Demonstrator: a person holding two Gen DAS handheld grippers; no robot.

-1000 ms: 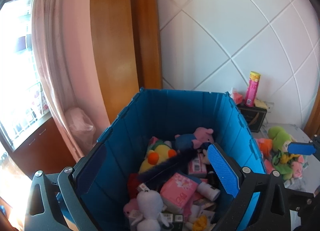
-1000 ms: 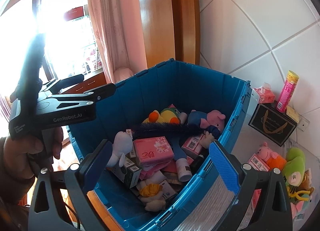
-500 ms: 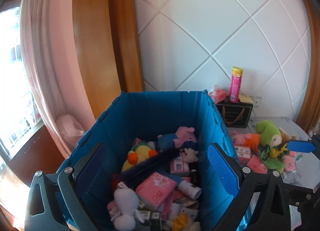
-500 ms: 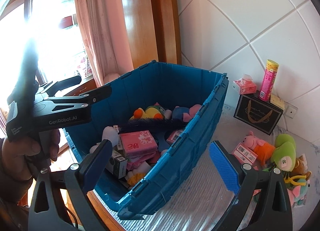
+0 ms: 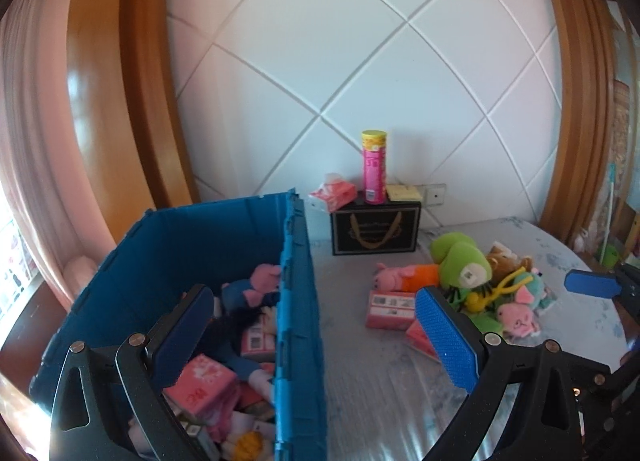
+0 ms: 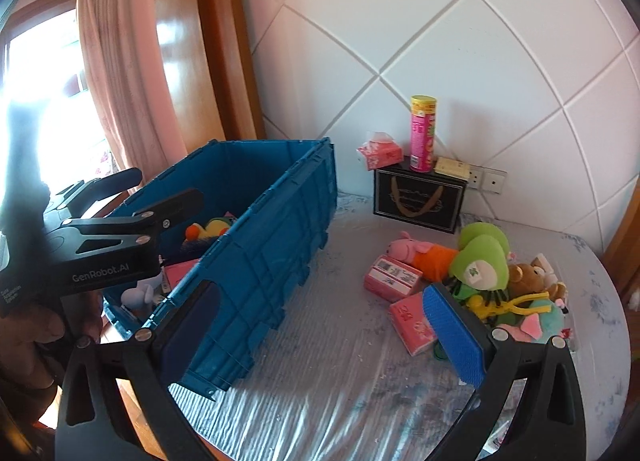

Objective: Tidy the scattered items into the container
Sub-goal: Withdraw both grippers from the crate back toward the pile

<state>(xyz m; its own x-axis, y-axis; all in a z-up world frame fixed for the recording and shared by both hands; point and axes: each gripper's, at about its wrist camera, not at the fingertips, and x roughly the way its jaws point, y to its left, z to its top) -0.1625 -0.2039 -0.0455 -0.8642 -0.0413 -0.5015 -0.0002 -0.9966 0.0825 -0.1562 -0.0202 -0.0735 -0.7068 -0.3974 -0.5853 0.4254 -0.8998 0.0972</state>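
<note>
The task was partly done. The blue container [image 6: 280,229] already held many things: a pink pig plush [image 5: 264,275], a yellow duck toy [image 6: 210,227], a pink tissue pack [image 5: 200,385], a white plush [image 6: 140,293] and some small boxes. A heap of things was left on the desk [image 6: 320,361], to the right of the container and well apart from its wall. There lay a pink and orange pig toy [image 6: 420,251], a green plush [image 6: 480,257], a brown bear [image 6: 528,275], a yellow slingshot [image 6: 516,303], a teal plush [image 6: 544,319] and two pink boxes [image 6: 390,277]. A black box [image 6: 420,197] stood by the wall with a pink can [image 6: 422,133] upright on it. Whether these two belong to the task I could not tell.

The left gripper [image 5: 316,337] was open and held nothing; its left finger was over the container and its right finger over the desk. The right gripper [image 6: 328,333] was also empty, and its jaws were opening to their widest.

One second before, both cameras looked down into the container, which filled the middle of each view. Now both views had swung to the right, so the container stood at the left side and the heap of toys came in front of the right fingers. Inside the container I saw nothing new.
</note>
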